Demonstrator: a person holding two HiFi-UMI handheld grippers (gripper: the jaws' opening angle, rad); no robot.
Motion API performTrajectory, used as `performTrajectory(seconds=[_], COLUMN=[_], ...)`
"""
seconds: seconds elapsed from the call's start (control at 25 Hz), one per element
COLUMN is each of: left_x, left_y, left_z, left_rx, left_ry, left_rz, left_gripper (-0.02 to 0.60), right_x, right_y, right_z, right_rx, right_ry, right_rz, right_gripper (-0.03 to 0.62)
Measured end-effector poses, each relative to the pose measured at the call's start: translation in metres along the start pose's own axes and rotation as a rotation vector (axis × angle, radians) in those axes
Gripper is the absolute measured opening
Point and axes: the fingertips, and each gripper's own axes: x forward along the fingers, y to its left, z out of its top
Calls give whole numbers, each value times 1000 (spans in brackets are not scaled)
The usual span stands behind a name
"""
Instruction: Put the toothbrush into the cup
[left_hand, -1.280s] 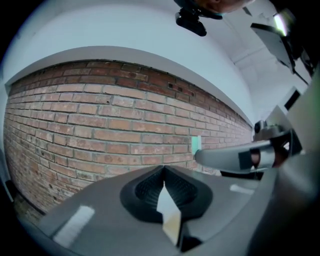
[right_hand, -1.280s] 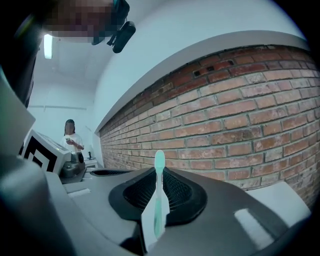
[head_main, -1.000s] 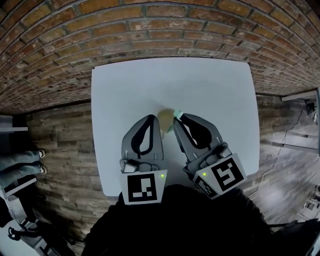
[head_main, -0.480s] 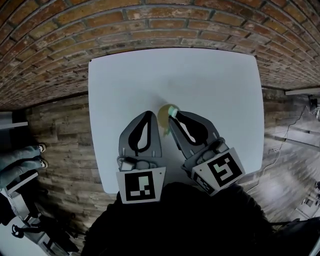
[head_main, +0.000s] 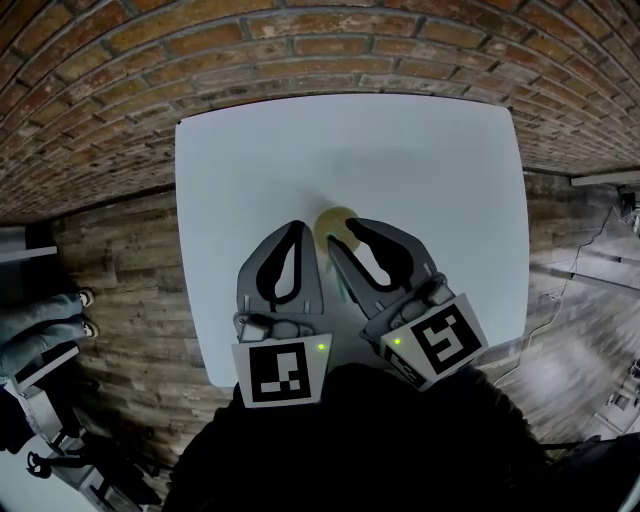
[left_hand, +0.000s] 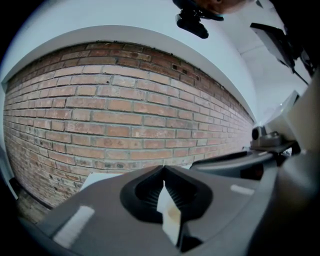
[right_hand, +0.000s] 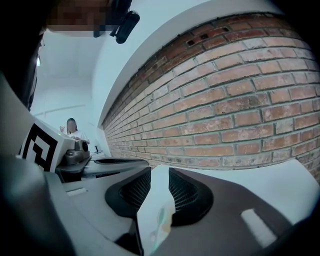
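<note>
Right-hand grey tongs (head_main: 342, 238) are opening. In the right gripper view their jaws stand apart over bare counter, and low in the gap lies a faint streak that I take for the slim pale-green toothbrush (right_hand: 159, 216). The pads do not press on it, so nothing is gripped. Left-hand grey tongs (head_main: 297, 232) have their tips drawn together and hold nothing. The small round yellowish cup (head_main: 333, 218) stands on the square white counter (head_main: 400, 170), just ahead of both pairs of tips and between them, and it shows as a yellowish blur through the left slit (left_hand: 173, 218). Whether the brush head is already inside the rim I cannot tell, because the head view blurs it there. The main risk, as I judge it, is that the widening jaws free the brush while its end is still on or outside the rim, and it would then slide off onto the counter. A long handle leaning on one side could also tip so small a cup, and nothing steadies it, since the left tongs only sit beside it. The right tongs are so close that any careless pull-back could clip the rim or drag the handle and knock the cup over. No brand, label or legible writing shows anywhere. The only print is the black-and-white square markers (head_main: 281, 375) on the cubes of the tongs, which are patterns and not words. The red brick wall (head_main: 300, 50) is bare.
</note>
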Motion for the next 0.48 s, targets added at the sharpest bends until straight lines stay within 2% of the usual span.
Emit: performTrajectory(seconds=[0.28, 0.48], left_x=[-9, -18], left_y=[-3, 3], left_z=[5, 13], left_rx=[6, 10], left_ry=[-12, -40], left_rz=[6, 26], left_gripper=[8, 8], right_x=[-9, -26], right_y=[4, -16], right_z=[7, 28], right_rx=[-11, -15], right_ry=[-30, -114], right_rz=[-4, -89], right_gripper=[126, 109])
